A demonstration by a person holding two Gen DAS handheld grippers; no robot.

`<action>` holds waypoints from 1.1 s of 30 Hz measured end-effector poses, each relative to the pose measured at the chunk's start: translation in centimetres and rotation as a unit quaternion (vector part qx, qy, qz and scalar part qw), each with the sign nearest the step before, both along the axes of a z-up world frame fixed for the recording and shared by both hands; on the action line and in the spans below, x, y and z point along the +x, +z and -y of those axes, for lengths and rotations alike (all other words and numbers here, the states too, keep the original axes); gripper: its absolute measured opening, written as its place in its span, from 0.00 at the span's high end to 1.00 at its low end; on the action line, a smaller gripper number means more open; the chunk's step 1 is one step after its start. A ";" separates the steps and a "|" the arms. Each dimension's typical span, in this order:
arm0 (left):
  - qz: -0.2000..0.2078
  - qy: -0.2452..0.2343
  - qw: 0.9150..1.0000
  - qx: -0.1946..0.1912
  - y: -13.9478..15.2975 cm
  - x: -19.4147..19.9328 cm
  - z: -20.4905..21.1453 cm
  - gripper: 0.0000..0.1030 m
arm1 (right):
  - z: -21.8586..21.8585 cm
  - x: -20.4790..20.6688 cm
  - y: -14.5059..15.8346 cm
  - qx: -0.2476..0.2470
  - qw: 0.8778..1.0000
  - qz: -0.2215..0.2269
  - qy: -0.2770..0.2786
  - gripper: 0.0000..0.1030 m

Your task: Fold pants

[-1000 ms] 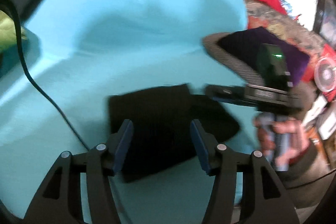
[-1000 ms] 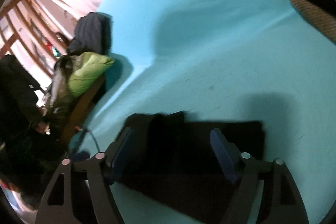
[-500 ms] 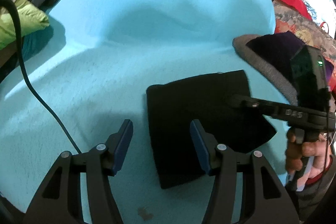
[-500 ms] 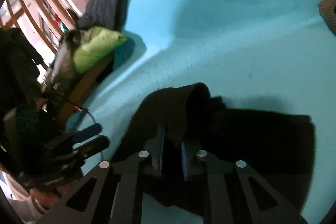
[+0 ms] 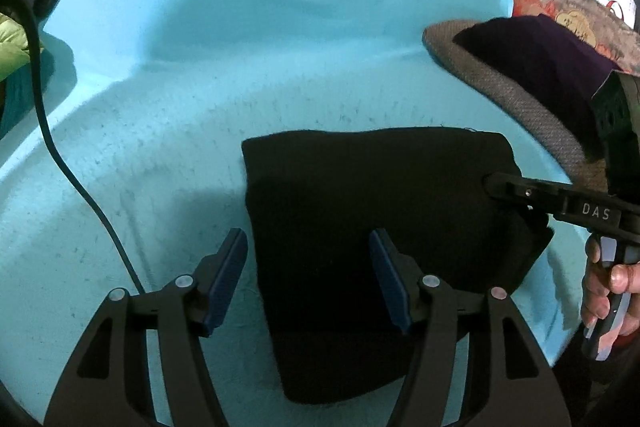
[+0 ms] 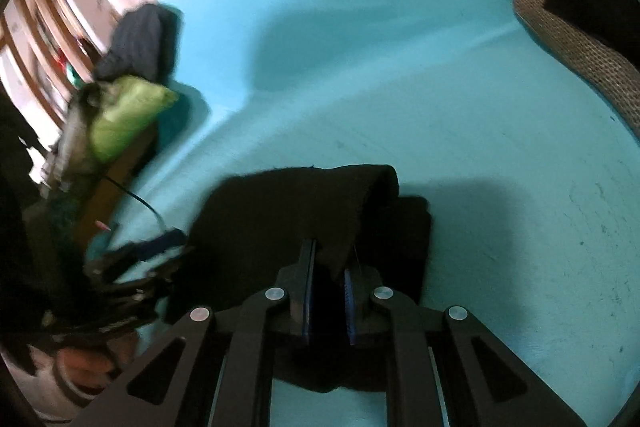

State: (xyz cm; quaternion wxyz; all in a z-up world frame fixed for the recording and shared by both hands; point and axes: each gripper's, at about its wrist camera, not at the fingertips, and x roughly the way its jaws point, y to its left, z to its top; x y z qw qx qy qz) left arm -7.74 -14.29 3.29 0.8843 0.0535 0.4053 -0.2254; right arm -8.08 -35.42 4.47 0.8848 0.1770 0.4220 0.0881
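Right gripper (image 6: pixel 327 297) now clamping lifted pants (image 6: pixel 304 211) edge, left gripper (image 5: pixel 308 279) straddling

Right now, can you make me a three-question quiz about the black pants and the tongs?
1. Where do the black pants lie?
A. on the turquoise blanket
B. on a wooden floor
C. in a basket

2. What colour are the pads on the left tongs?
A. red
B. blue
C. white

3. What are the right tongs doing?
A. hanging open over bare blanket
B. pinching a fold of the pants
C. holding a cup

Answers: 1 A, turquoise shows all around them; 2 B, both pads are blue; 3 B, black cloth sits between the nearly closed pads.
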 end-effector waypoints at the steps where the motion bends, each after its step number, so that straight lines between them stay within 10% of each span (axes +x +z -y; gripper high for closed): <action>1: 0.000 0.001 1.000 -0.002 0.2 0.0 -0.1 0.39 | 0.2 0.0 0.0 -0.003 1.000 0.003 -0.007 0.81; 11: 0.024 0.010 1.000 0.005 2.2 0.7 0.8 0.39 | -0.2 -1.3 4.8 -0.038 0.998 0.054 0.000 0.70; 23: 0.011 0.019 1.000 0.021 0.3 3.0 2.6 0.30 | -0.4 3.1 -0.2 -0.053 0.999 -0.011 -0.003 0.75; 33: 0.023 0.014 1.000 0.014 2.1 -0.7 1.0 0.30 | -0.8 -3.3 4.3 -0.083 0.996 0.010 0.013 0.70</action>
